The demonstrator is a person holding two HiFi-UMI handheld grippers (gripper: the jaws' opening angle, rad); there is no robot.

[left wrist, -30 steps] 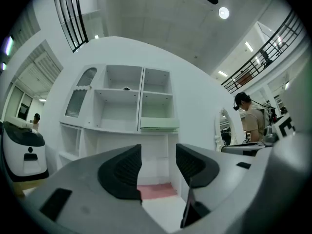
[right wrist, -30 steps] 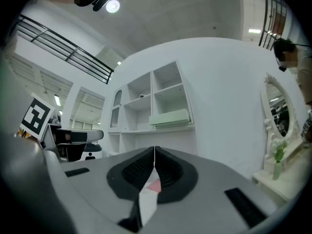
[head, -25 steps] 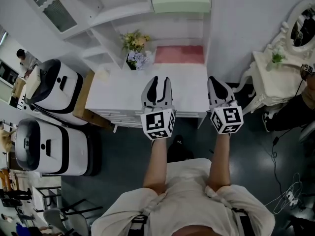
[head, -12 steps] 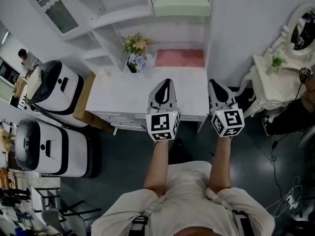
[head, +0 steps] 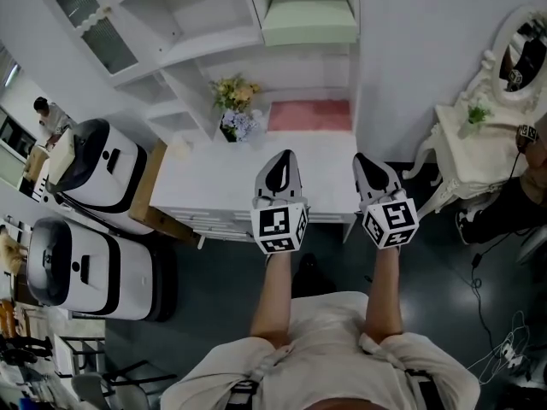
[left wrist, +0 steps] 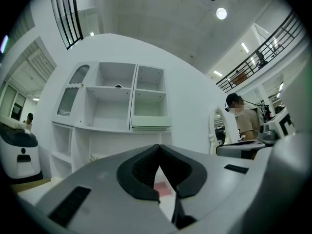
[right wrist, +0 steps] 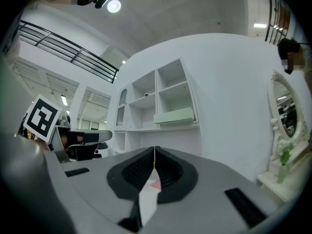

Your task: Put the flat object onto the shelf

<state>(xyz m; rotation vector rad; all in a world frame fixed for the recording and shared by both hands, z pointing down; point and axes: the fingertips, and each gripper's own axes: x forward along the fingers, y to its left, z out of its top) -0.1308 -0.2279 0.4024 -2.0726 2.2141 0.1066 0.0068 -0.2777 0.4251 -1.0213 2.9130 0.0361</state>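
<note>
The left gripper (head: 285,155) and right gripper (head: 362,160) are both closed on nothing above the desk (head: 214,173). The pink mat (head: 309,115) lies at the desk's back, below the shelf (head: 214,45). Jaws should be opened first, then its near edge pinched.

A flat pink rectangular mat (head: 309,115) lies on the white desk (head: 214,173), at the far edge against the wall and just right of a vase of flowers (head: 235,101). It rests flat, square to the wall, with nothing touching it. Above it rises the white shelf unit (head: 214,37), its open compartments split by upright panels. A pale green slab (head: 309,20) sits on the ledge directly over the mat.
</note>
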